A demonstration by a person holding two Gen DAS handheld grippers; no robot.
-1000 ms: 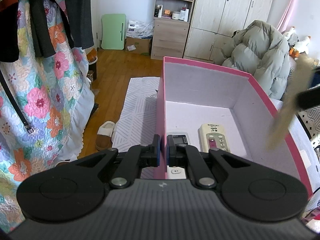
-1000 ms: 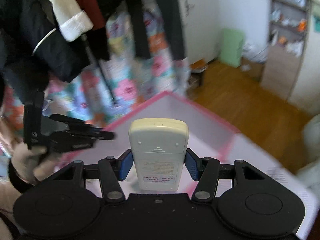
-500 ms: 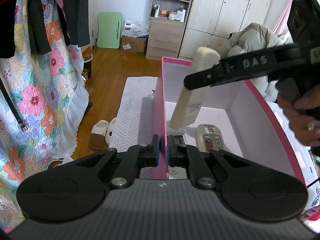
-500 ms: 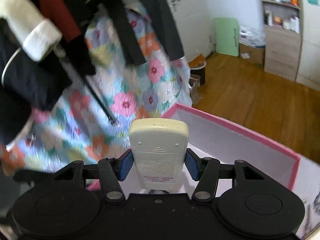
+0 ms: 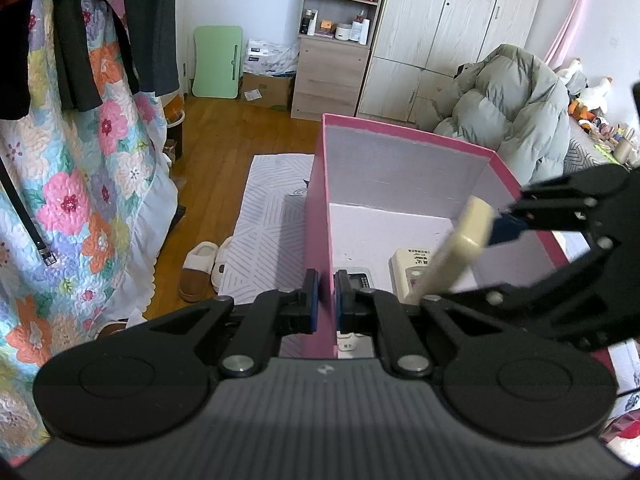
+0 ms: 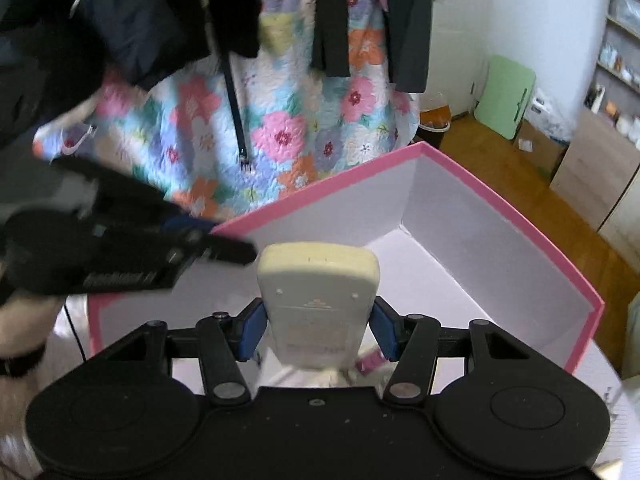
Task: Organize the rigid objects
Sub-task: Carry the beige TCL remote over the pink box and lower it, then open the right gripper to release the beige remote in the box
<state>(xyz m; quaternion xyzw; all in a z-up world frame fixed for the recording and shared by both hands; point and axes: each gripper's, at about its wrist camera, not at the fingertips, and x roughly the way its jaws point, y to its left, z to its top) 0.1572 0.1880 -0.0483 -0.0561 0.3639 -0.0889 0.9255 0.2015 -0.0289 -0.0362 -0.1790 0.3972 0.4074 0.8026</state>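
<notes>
The cream remote stands back-side up between the blue pads of the right gripper, which pinches it by its long edges; its lower end is cut off behind the gripper body, and the label on it is too blurred to read. From the left wrist view the same remote slants down over the open pink box, top end up near the right wall, lower end hidden behind the left gripper's linkage, so whether it touches the box floor cannot be told.

The left gripper is pressed together on the near left wall of the box, one pad outside and one inside. Just past it, on the pale floor of the box, lie two more remotes: a grey one mostly covered by the gripper finger, and a cream one partly crossed by the held remote.

In the right wrist view the left gripper shows as a dark, smeared shape at the box rim, with a blurred hand at the picture's edge.

Beyond the box a striped rug lies on the wooden floor with slippers by it. A floral quilt hangs to the left under dark clothes. Farther back stand a shelf unit and a wardrobe, with a grey padded coat heaped to the right.
</notes>
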